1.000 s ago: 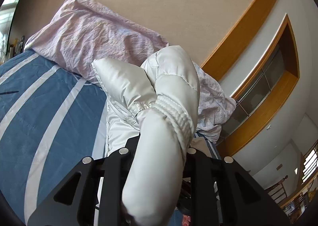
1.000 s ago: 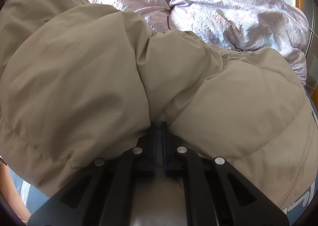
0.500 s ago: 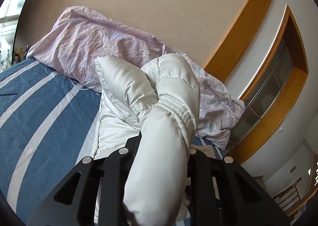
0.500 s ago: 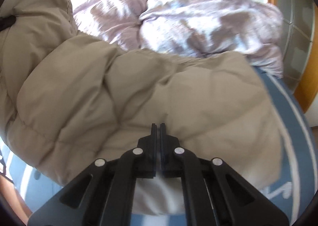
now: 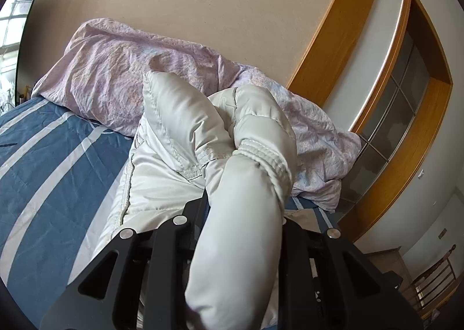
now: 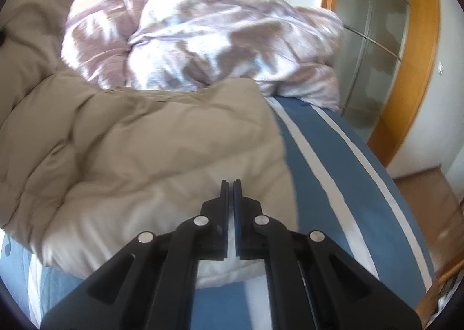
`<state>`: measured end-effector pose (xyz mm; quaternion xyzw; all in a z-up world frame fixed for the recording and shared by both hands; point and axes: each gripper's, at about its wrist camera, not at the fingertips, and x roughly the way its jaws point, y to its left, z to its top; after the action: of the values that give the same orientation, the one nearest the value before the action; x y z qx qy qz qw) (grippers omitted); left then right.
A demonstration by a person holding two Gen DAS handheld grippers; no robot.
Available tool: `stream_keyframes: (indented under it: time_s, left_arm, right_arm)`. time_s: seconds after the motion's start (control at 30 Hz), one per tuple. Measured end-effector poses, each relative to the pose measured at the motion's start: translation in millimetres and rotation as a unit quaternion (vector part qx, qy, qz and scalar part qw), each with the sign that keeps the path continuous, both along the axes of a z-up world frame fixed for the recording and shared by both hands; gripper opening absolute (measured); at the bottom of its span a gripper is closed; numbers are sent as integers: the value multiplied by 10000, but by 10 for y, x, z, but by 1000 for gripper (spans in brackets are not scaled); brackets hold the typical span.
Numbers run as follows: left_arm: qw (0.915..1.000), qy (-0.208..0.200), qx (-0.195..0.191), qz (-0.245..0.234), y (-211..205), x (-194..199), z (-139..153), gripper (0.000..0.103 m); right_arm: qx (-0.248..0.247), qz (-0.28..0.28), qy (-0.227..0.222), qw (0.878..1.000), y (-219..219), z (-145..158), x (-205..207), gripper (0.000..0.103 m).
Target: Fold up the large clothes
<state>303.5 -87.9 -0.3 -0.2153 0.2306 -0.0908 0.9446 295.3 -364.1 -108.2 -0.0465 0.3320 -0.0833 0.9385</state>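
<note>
A large puffy down jacket lies on the bed, pale grey-white in the left wrist view (image 5: 174, 161) and beige in the right wrist view (image 6: 139, 138). My left gripper (image 5: 243, 214) is shut on a thick roll of the jacket's sleeve with its ribbed cuff (image 5: 266, 161), held up above the bed. My right gripper (image 6: 231, 185) is shut and empty, a little above the jacket's near right edge. The view is blurred by motion.
The bed has a blue sheet with white stripes (image 5: 52, 161) (image 6: 342, 173). A crumpled lilac duvet (image 5: 116, 80) (image 6: 220, 40) lies at the head by the wall. A wood-framed glass door (image 6: 374, 48) stands to the right of the bed.
My right gripper has let go of the jacket fold and pulled back and to the right, jaws still closed. My left gripper keeps its hold and has tilted down slightly.
</note>
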Motion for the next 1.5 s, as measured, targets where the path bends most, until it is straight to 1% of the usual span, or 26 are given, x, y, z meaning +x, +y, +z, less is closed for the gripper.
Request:
stream_keyframes:
  time_s: [0.23,0.37,0.53,0.7,0.77,0.9,0.97,1.07,1.27,1.37,1.5]
  left_arm:
    - [9996,-60,260,-58,-388,32,-21,21]
    - [9993,-108,368,-43,-576,30,-29,21]
    - [9974,-232,684,-49,-889,3,-71,21]
    - [9942,-344,996,-211,-1221,-37,-142,21]
    - [9932,-363,1072,-264,-1344,-40,-165,21]
    - [9912,-368,1205,-411,-1603,-35,-219,21]
    - [9891,-386,1339,-483,-1767,-46,-268,21]
    - [9839,-445,1567,-729,-2020,-114,-394,21]
    - [9703,-468,2089,-1128,-2438,-237,-772,20]
    - [9671,-548,2206,-1140,-2506,-261,-868,20]
    - [9651,-599,2223,-1250,-2509,-275,-944,21]
  right_arm:
    - [92,-266,-24,9996,-279,-31,7,3]
    - [68,-572,-35,9983,-453,-36,15,3]
    - [141,-924,184,9954,-710,-149,101,3]
    - [240,-1059,370,9934,-861,-268,138,4]
    - [352,-1090,391,9926,-911,-278,147,4]
    - [324,-1226,378,9912,-999,-289,126,4]
    - [352,-1330,393,9897,-1076,-302,111,4]
    - [476,-1447,410,9875,-1190,-329,82,4]
    - [538,-1695,436,9831,-1423,-349,18,3]
    - [572,-1778,447,9814,-1518,-349,-27,3]
    - [596,-1830,429,9804,-1629,-333,-52,4]
